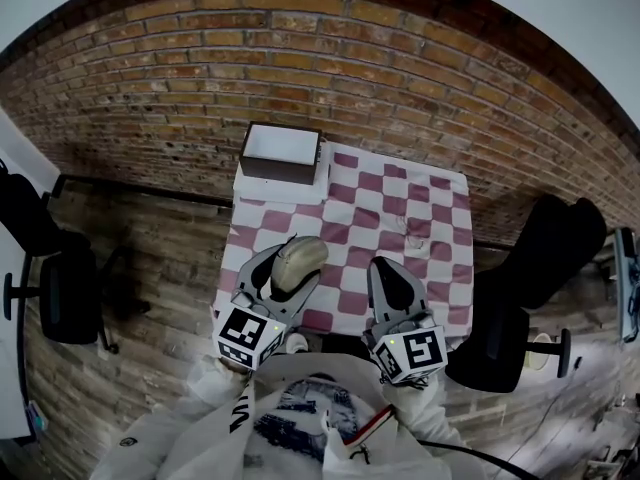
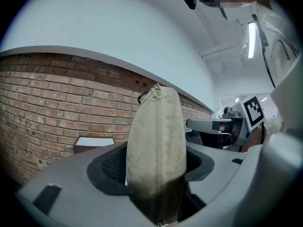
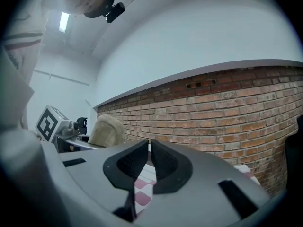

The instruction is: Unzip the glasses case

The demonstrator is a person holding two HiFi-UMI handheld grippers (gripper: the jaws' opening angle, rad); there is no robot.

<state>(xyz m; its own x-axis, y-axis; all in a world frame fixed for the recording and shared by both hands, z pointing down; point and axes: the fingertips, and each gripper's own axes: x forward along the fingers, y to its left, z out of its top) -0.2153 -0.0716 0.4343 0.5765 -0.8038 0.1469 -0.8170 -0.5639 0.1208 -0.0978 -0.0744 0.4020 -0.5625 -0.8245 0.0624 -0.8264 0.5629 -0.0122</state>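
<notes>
A beige fabric glasses case [image 1: 305,251] stands upright between the jaws of my left gripper [image 1: 295,270], which is shut on its lower half. In the left gripper view the case [image 2: 156,141] fills the middle of my left gripper [image 2: 156,162], and its dark zipper pull [image 2: 152,90] sits at the top end. My right gripper [image 1: 386,264] hovers to the right of the case, apart from it, over the checkered cloth. In the right gripper view my right gripper [image 3: 149,146] is shut with nothing between its pads, and the case [image 3: 106,129] shows at the left.
A table with a maroon-and-white checkered cloth [image 1: 425,218] stands by a brick wall [image 1: 300,58]. A white box with dark sides [image 1: 281,152] sits at its far left corner. Black office chairs [image 1: 62,290] [image 1: 540,258] flank the table.
</notes>
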